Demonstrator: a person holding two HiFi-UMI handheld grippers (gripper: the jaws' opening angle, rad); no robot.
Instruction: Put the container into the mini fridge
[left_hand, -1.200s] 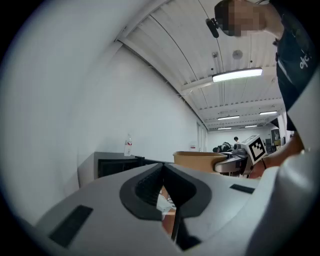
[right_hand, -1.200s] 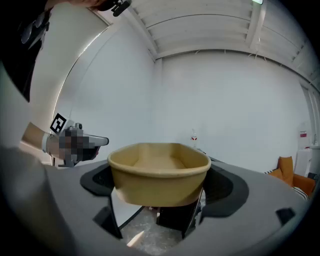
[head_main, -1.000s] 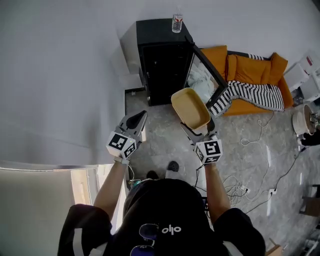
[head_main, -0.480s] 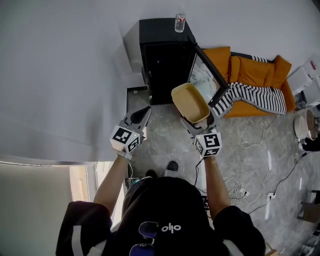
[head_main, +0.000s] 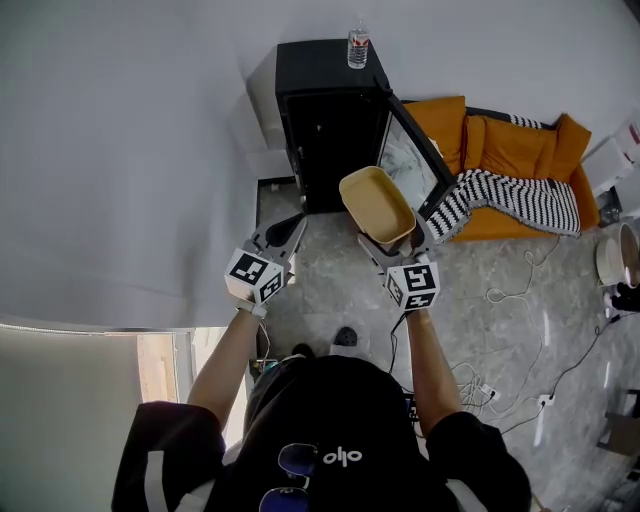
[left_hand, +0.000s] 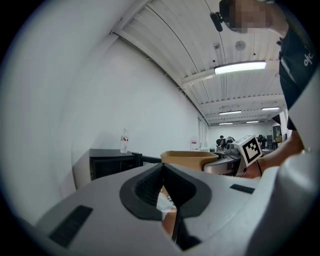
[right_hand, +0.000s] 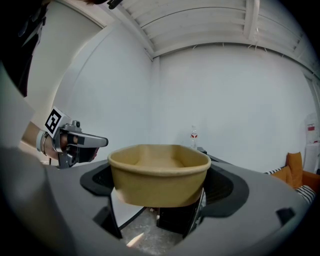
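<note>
Before fridge (head_main: 322, 135), container (head_main: 377, 203) in right tool (head_main: 396, 239)

Tan container (head_main: 378, 205) upright, empty — before open black mini fridge (head_main: 330, 120)

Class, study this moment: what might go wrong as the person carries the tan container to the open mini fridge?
The right gripper grips the container near one end only; most of it juts forward, so it may tilt or slip.
The open fridge door stands close beside it; the rim may knock it.
Loose cables on the floor could catch a foot.
</note>
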